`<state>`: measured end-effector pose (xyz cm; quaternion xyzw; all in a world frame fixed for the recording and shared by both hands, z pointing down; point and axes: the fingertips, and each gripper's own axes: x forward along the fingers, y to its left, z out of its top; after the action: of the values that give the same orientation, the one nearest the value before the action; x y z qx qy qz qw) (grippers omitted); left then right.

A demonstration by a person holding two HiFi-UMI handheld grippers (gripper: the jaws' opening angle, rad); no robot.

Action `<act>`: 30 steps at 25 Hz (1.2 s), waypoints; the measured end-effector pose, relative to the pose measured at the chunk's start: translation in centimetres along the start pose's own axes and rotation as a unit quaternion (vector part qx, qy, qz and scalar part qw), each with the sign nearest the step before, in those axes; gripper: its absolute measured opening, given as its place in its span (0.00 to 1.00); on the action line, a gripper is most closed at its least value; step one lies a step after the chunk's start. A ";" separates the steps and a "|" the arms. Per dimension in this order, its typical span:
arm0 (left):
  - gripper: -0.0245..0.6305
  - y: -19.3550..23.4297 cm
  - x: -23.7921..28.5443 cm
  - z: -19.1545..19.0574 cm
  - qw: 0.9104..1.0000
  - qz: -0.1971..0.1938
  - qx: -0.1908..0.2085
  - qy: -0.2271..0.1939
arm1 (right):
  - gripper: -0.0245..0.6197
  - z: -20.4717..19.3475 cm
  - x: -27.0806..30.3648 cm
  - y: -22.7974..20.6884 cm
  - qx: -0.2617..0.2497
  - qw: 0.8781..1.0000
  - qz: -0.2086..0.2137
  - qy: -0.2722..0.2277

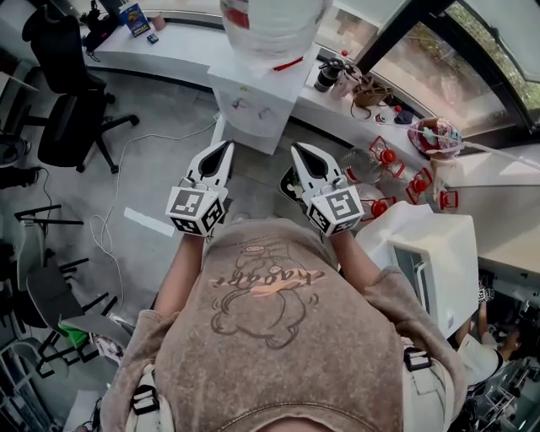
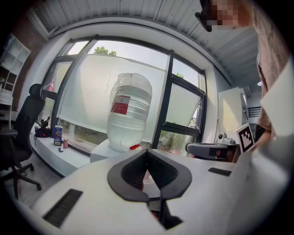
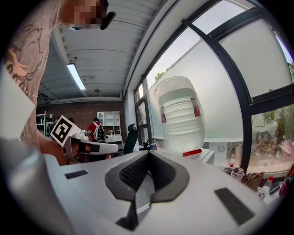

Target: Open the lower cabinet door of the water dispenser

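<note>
The white water dispenser stands against the window counter, with a clear bottle upside down on top. From above only its top and upper front show; the lower cabinet door is hidden. My left gripper and right gripper hover side by side in front of it, apart from it, both pointing at it. Both are shut with nothing between the pads. The left gripper view has the bottle ahead beyond the shut left gripper. The right gripper view shows the bottle past the shut right gripper.
A black office chair stands at the left, and a cable trails over the floor. A white counter runs under the windows. Red items and a basket lie at the right, next to a white box.
</note>
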<state>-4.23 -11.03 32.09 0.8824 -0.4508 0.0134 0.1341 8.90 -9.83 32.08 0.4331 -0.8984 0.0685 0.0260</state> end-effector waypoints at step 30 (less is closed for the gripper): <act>0.06 -0.5 -1.3 1.5 0.999 0.018 -0.029 -0.022 | 0.05 0.6 -0.2 0.9 0.001 1.000 0.003 -0.009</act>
<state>-4.78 -10.12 30.31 0.8700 -0.4697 -0.0163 0.1493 8.30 -9.23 31.38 0.4307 -0.9000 0.0656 0.0173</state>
